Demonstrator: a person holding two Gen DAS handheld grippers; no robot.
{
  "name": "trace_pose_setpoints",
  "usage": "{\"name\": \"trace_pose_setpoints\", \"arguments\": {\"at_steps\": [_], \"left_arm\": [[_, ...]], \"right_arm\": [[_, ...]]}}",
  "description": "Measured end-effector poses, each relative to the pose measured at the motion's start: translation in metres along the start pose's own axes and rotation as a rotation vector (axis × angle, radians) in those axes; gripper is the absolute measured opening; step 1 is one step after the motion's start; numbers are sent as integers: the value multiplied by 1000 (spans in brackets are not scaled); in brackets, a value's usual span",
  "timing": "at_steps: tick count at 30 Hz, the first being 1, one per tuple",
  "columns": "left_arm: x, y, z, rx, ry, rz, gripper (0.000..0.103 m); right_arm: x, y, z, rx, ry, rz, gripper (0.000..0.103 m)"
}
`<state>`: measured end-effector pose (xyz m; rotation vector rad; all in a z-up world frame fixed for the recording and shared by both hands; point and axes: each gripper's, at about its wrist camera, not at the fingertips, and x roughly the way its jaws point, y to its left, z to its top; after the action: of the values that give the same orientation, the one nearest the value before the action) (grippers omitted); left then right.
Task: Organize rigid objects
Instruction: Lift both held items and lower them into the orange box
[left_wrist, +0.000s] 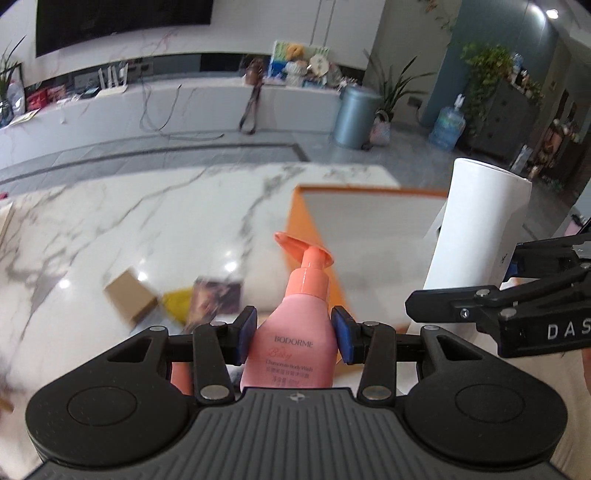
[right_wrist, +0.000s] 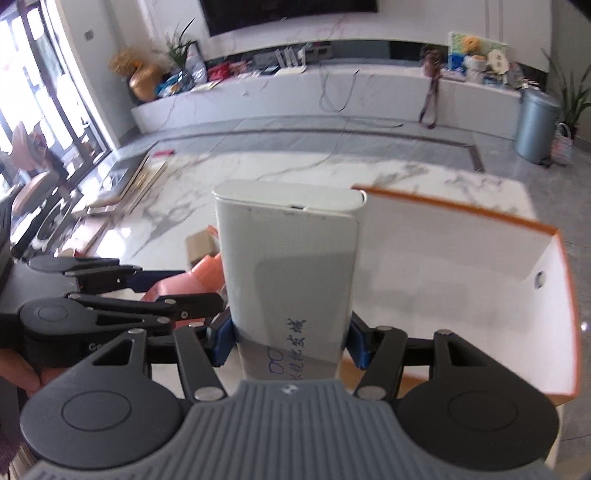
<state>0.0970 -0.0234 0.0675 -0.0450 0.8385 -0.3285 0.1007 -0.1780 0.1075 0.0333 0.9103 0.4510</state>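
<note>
The left hand-held gripper (left_wrist: 293, 334) clamps a pink pump bottle (left_wrist: 291, 343) labelled BODORME, upright, just left of the orange-edged white box (left_wrist: 369, 229) on the marble tabletop (left_wrist: 147, 229). The right hand-held gripper (right_wrist: 290, 341) grips a tall white case (right_wrist: 290, 258) with blue handwriting, seemingly above the box's near-left corner.

A pink pump bottle (left_wrist: 293, 339) of body wash stands upright, its pump head (left_wrist: 303, 248) tilted toward 11 o'clock. A white oblong case (right_wrist: 290, 280) with handwritten blue characters stands upright at its 3 o'clock — the orange-edged white box (right_wrist: 480, 266) lies open beyond both.
</note>
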Motion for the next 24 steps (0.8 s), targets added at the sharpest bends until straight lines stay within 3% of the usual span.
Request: {"name": "trace_pose_setpoints", "arguments": {"at_steps": [8, 13, 19, 24], "left_arm": [[41, -44, 47, 77, -7, -70, 50], [75, -71, 56, 172, 37, -84, 50], [114, -92, 50, 270, 109, -76, 50], [142, -100, 38, 345, 180, -40, 50]], "right_arm": [[-20, -52, 37, 16, -51, -165, 60], [13, -94, 36, 30, 32, -275, 60], [59, -144, 18, 125, 180, -235, 60], [91, -161, 4, 152, 259, -213, 60]]}}
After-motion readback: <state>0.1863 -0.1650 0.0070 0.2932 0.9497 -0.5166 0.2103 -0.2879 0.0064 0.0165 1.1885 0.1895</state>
